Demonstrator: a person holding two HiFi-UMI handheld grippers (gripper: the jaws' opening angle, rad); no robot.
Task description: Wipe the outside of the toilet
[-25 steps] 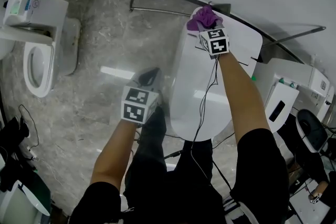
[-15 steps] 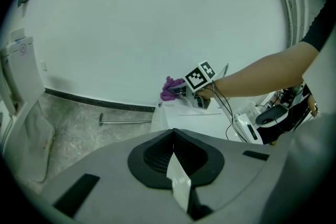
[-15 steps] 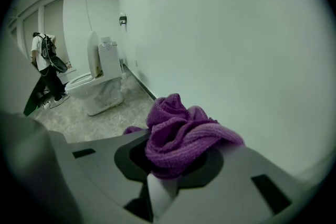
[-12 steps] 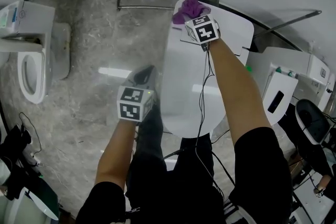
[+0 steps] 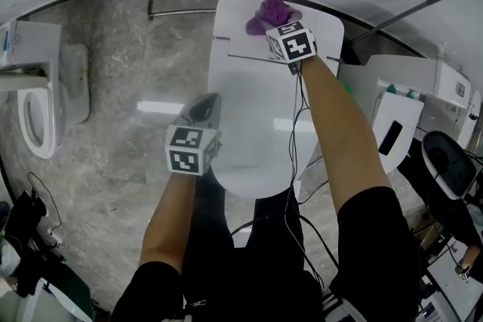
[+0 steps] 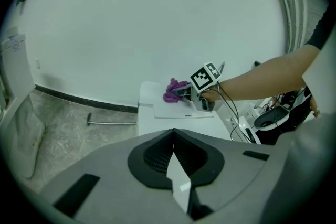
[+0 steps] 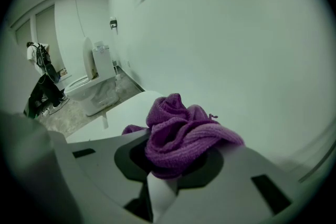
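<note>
The white toilet [image 5: 253,124] stands in the middle of the head view with its lid down. My right gripper [image 5: 273,23] is shut on a bunched purple cloth [image 5: 270,11] and holds it on the tank top [image 5: 241,30] near the back wall. In the right gripper view the cloth [image 7: 184,134] fills that gripper [image 7: 170,168]. My left gripper [image 5: 204,109] hangs shut with nothing in it beside the toilet's left side, over the floor. From the left gripper view [image 6: 176,165] I see the toilet [image 6: 157,118], the cloth [image 6: 172,91] and the right gripper [image 6: 184,93].
A second toilet [image 5: 41,105] stands at the far left on the grey marble floor [image 5: 113,147]. A metal bar [image 5: 181,10] lies by the wall. White units [image 5: 396,124] crowd the right side. Cables [image 5: 298,185] trail from the right gripper over the lid.
The head view has swung, so the toilet now sits further left and shows more fully. The right gripper with the cloth has shifted a little towards the middle of the tank top. The left gripper barely moved.
</note>
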